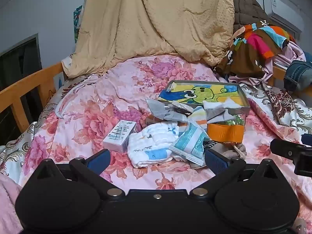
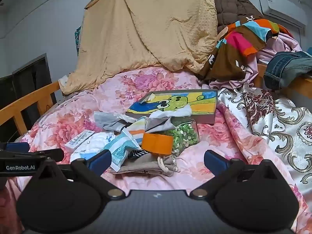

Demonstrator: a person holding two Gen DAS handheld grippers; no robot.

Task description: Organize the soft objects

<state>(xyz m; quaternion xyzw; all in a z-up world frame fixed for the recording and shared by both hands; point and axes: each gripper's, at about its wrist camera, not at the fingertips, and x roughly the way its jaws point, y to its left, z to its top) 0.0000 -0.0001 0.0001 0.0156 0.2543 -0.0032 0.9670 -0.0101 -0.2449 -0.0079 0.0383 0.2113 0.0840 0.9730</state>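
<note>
1. Left wrist view: the left gripper (image 1: pixel 157 160) is spread wide and holds nothing. Just ahead of it, between its fingers, lies the folded white cloth (image 1: pixel 154 145), quilted, with small blue prints, soft and a little crumpled.
2. Touching the cloth, toward the right finger, is a blue-and-white packet (image 1: pixel 190 143). Toward the left finger is a small white box (image 1: pixel 120 135), just beside the cloth.
3. Farther ahead, grey and striped socks (image 1: pixel 175 113) lie in a loose heap against a flat picture box (image 1: pixel 202 93) with a green cartoon figure.
4. Right wrist view: the right gripper (image 2: pixel 158 160) is also spread wide and empty. Close ahead of it lies a beige drawstring pouch (image 2: pixel 150 164), flat, its cord knotted; behind the pouch stands an orange tape roll (image 2: pixel 157 143), touching a clear bag of green pieces (image 2: pixel 184 136).
5. Open room: the floral bedcover (image 2: pixel 220 134) is bare ahead of the right finger, up to a white patterned sheet (image 2: pixel 273 120). Far to the left runs the wooden bed rail (image 1: pixel 25 89); a tan quilt (image 1: pixel 152 19) rises at the far end.
</note>
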